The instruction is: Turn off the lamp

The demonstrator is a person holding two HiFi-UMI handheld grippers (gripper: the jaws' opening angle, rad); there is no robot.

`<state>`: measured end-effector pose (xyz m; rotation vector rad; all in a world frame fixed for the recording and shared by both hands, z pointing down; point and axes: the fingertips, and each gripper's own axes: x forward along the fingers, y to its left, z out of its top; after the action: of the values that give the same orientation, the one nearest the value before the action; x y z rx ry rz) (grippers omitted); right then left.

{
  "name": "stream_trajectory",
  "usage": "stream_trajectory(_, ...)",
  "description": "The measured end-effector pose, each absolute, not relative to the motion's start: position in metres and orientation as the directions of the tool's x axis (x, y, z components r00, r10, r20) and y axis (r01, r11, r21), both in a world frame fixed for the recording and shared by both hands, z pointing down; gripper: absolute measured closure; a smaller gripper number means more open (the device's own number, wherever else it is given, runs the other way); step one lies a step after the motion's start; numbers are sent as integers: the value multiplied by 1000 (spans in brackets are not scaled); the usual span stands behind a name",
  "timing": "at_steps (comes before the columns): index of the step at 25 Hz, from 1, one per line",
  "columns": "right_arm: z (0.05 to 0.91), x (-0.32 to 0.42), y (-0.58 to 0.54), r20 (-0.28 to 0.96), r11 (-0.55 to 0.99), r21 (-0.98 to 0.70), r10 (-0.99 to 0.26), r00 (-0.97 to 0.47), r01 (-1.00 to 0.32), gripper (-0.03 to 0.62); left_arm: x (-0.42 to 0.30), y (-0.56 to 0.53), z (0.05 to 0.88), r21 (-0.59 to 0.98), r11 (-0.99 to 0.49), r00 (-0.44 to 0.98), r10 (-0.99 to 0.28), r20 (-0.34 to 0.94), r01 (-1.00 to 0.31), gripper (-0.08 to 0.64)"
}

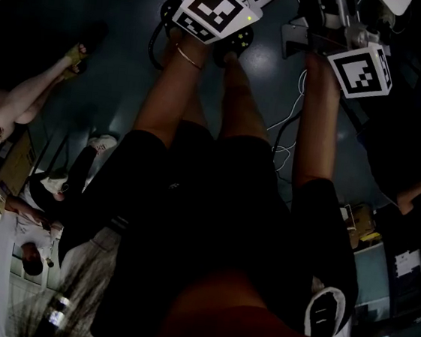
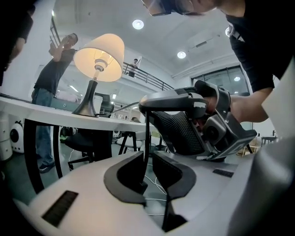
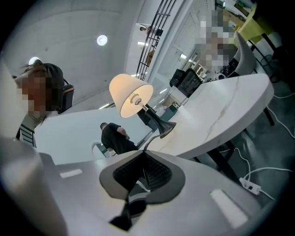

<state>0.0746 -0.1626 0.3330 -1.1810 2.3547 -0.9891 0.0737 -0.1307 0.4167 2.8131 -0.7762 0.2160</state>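
The left arm point(image 1: 175, 96) and right arm point(image 1: 317, 131) stretch to the frame's top. The right gripper point(image 3: 142, 173) pinches a cord point(image 3: 151, 141). The left gripper point(image 2: 150, 168) has its jaws slightly apart around it.

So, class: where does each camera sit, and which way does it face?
Left gripper view: on the left gripper, facing the lit lamp; right gripper and hand show.
Right gripper view: on the right gripper, facing the lamp; own jaws show.
Head view: on the head, facing steeply down; legs and grippers show.
Both gripper views share the lamp.
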Motion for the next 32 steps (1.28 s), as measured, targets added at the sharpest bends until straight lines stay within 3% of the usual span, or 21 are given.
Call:
stream_trajectory(3,334,76,-163,20,413,-704,-802,-598,-577,580,71,-131,417,144,-839,845,-493,207,-525,535)
stream_trajectory(15,331,104,-135,37,443,-418,-864,-502,-793,568,84,-120,393,138,-848,856,-489,167,-511,540)
stream_trajectory(24,390,104,-104,208,362,-374,-865,-457,-854,541,83,-121,362,90,-859,858,-488,157,-505,540)
stream_trajectory(29,404,82,-98,215,387,-412,-838,-501,-825,472,85,-117,351,85,-879,878,-453,151,-468,540)
stream_trajectory(32,407,82,-102,205,368,-439,-847,-491,-819,465,89,-115,345,89,-885,885,-443,144,-458,540)
